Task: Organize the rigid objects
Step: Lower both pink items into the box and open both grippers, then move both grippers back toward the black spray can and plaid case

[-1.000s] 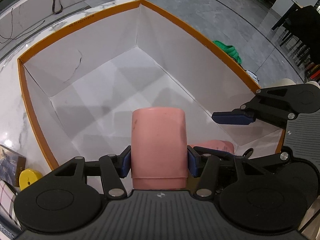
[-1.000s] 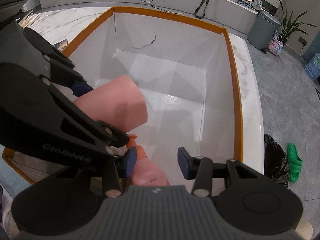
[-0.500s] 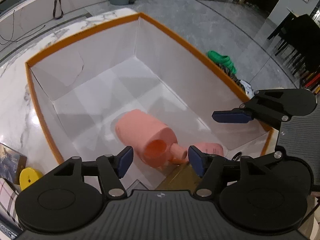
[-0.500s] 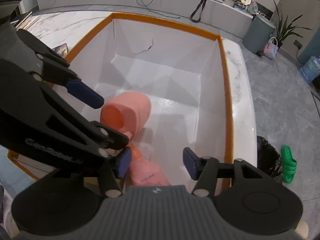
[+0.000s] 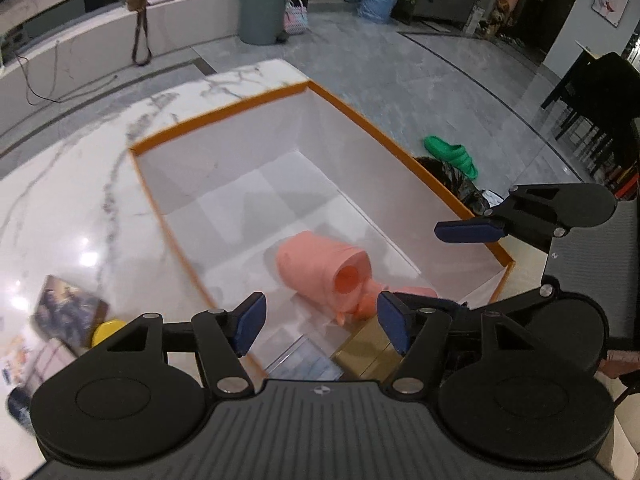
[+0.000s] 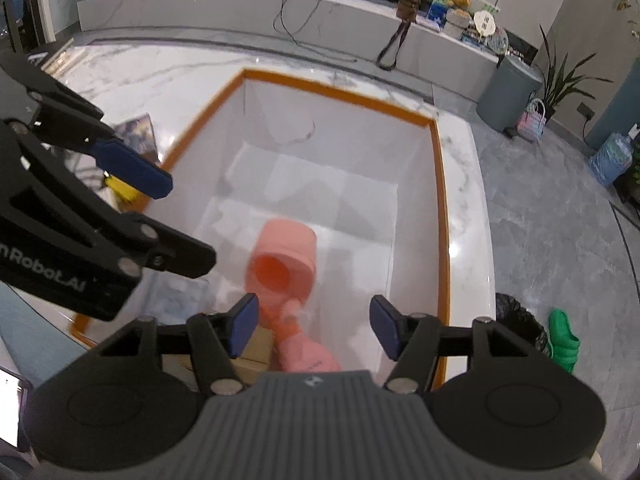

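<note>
A pink cup [image 5: 320, 268] lies on its side on the floor of the white box with the orange rim [image 5: 224, 116], its mouth toward me. It also shows in the right wrist view [image 6: 286, 262]. A pink bottle [image 6: 304, 354] lies beside it at the box's near end, small in the left wrist view [image 5: 416, 292]. My left gripper [image 5: 318, 322] is open and empty above the box's near end. My right gripper [image 6: 314, 330] is open and empty above the bottle. The box rim shows there too [image 6: 440, 184].
A tan carton [image 5: 368, 350] and a clear packet [image 5: 304, 362] lie in the box's near corner. On the marble table left of the box are a dark booklet [image 5: 68, 316] and a yellow disc [image 5: 106, 330]. A green slipper [image 5: 452, 156] lies on the floor.
My left gripper opened and let go of the pink cup, which dropped on its side into the box. Both grippers have risen and drawn back from the box.
</note>
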